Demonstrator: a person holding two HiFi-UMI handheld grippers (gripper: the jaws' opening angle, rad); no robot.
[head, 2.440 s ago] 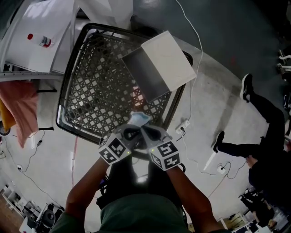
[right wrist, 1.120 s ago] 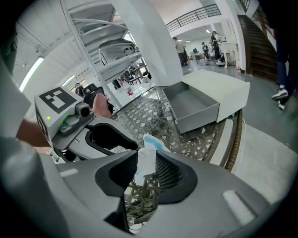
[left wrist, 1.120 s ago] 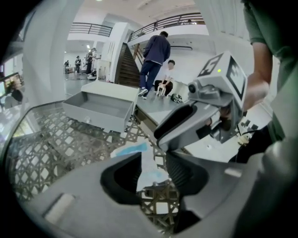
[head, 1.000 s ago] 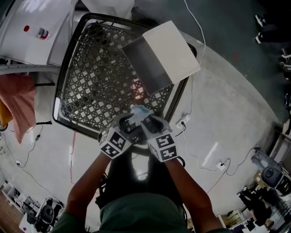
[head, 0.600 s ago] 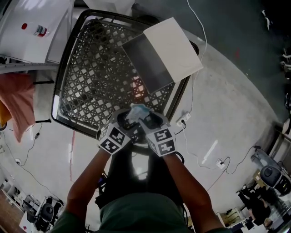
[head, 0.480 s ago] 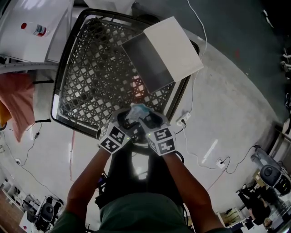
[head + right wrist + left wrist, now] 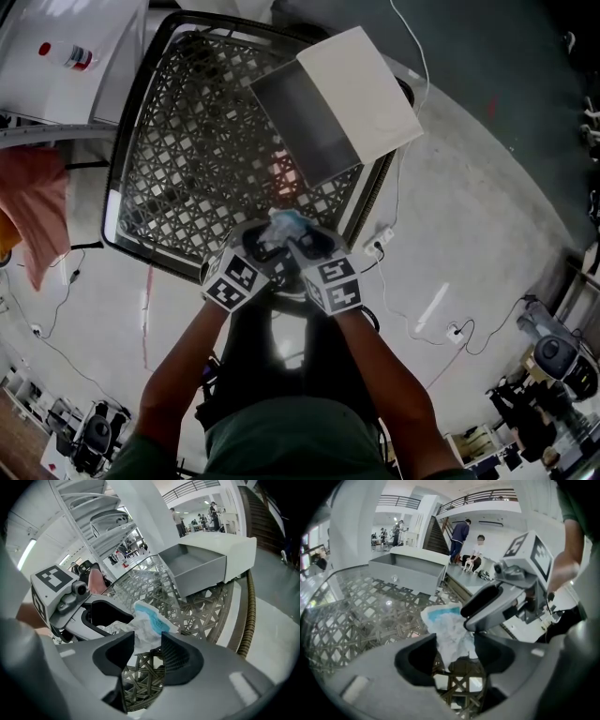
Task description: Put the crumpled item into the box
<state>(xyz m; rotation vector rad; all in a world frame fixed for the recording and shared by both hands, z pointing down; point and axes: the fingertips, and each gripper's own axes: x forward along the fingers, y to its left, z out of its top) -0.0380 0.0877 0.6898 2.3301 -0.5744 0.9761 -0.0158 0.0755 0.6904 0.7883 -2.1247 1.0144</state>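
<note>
A crumpled white item with a blue patch [image 7: 286, 223] hangs over the near edge of the dark woven table [image 7: 187, 169]. Both grippers meet on it from either side. My left gripper [image 7: 261, 247] has it wedged between its jaws [image 7: 454, 651], white folds [image 7: 450, 630] filling the gap. My right gripper [image 7: 309, 246] also has the item [image 7: 145, 623] between its jaws [image 7: 147, 646], which are closing on it. The open box [image 7: 337, 103], white outside and grey inside, stands at the table's far right corner [image 7: 201, 566], well beyond the item.
A white shelf unit with a small bottle [image 7: 66, 56] stands at the far left, with a pink cloth [image 7: 37, 206] hanging below it. Cables and a power strip [image 7: 380, 239] lie on the floor to the right of the table. People [image 7: 459, 536] stand in the background.
The two grippers have drawn closer together around the crumpled item and stayed at the table's near edge. The box and table have not moved.
</note>
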